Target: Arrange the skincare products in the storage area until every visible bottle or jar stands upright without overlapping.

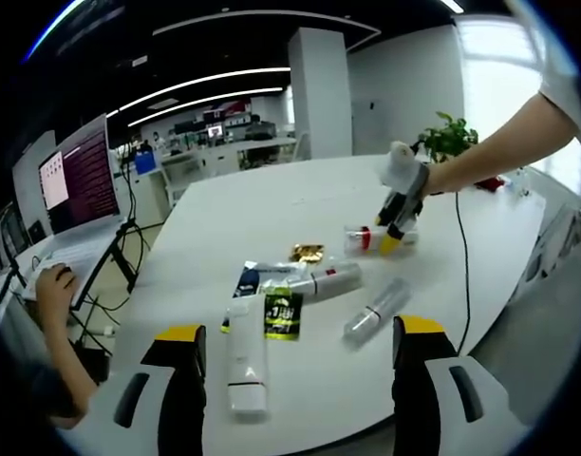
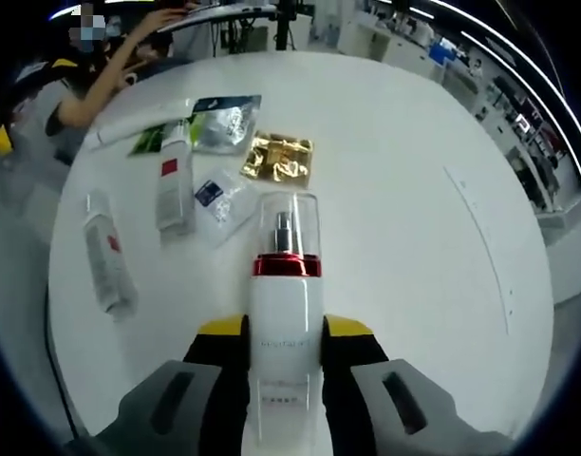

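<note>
Left gripper view: left tool (image 1: 298,353) is hovering wide apart over the white table (image 1: 271,204), above a flat-lying tube (image 1: 247,366).
Right gripper view: right tool (image 2: 285,344) is clamping the pump bottle (image 2: 286,313); two bottles (image 2: 175,185) are lying leftward.

We see a smooth white table (image 2: 404,190) with a soft sheen; the pump bottle (image 2: 285,313) looks like glossy white plastic with a clear cap and a shiny red metallic collar; beside it, a crinkled gold foil sachet (image 2: 279,159) glints.
</note>
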{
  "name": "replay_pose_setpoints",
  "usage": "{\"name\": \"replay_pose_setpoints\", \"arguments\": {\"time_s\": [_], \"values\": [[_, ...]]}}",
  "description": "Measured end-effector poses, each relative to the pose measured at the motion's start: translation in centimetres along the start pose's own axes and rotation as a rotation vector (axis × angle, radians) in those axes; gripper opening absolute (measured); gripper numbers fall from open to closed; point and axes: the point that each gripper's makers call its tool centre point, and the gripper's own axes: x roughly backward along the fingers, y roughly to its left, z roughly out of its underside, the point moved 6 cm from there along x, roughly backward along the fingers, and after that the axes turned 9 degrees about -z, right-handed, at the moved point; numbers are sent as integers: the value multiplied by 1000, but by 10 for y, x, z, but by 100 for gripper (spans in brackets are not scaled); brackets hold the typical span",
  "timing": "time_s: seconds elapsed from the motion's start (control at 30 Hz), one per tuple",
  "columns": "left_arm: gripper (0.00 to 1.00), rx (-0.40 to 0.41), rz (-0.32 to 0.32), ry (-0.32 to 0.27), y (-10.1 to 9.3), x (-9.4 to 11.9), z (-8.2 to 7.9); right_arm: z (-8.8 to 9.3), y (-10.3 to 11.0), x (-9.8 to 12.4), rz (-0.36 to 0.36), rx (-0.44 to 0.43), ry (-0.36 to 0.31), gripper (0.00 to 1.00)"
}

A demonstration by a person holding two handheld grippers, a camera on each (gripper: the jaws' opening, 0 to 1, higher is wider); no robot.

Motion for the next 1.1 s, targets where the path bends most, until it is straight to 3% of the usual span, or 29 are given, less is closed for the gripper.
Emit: {"name": "replay_pose_setpoints", "arguments": {"time_s": [0.87, 1.1], "values": [[76, -3, 12, -4, -2, 1, 0, 6, 23, 27, 76, -55, -109, 27], [76, -11, 15, -1, -2, 0, 1, 13, 31, 37, 100, -127, -169, 27]]}}
